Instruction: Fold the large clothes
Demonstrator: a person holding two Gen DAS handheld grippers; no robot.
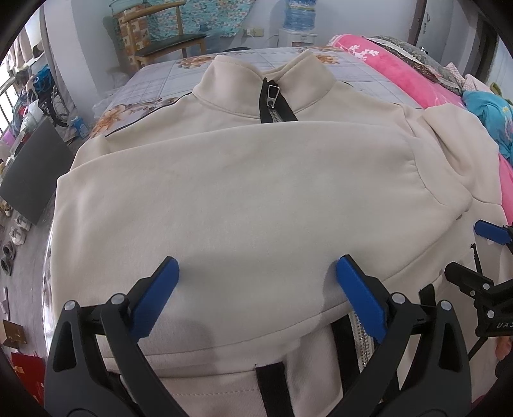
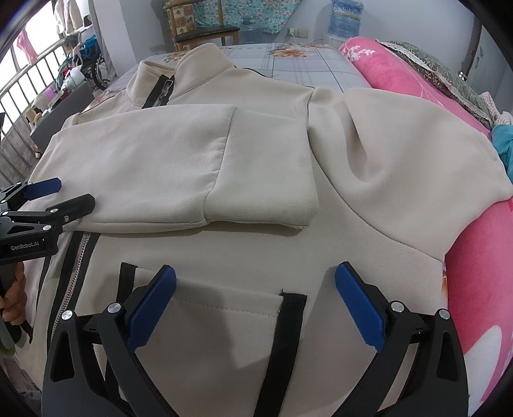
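Note:
A cream zip-up jacket (image 1: 243, 192) with black trim lies front-up on the bed, collar (image 1: 266, 83) at the far end. Its left sleeve (image 2: 179, 166) is folded across the chest, cuff (image 2: 263, 192) toward the right. The right sleeve (image 2: 400, 154) lies out to the right over a pink blanket. My left gripper (image 1: 256, 279) is open and empty, just above the folded sleeve. My right gripper (image 2: 256, 282) is open and empty above the lower right front, near a black-edged pocket (image 2: 288, 327). Each gripper shows at the edge of the other's view.
A bed (image 1: 160, 80) with a floral grid sheet carries the jacket. A rolled pink blanket (image 2: 474, 272) lies along the right side. A wooden chair (image 1: 160, 38) and a water dispenser (image 1: 298, 25) stand beyond the bed. Shoes and clutter lie on the floor at left.

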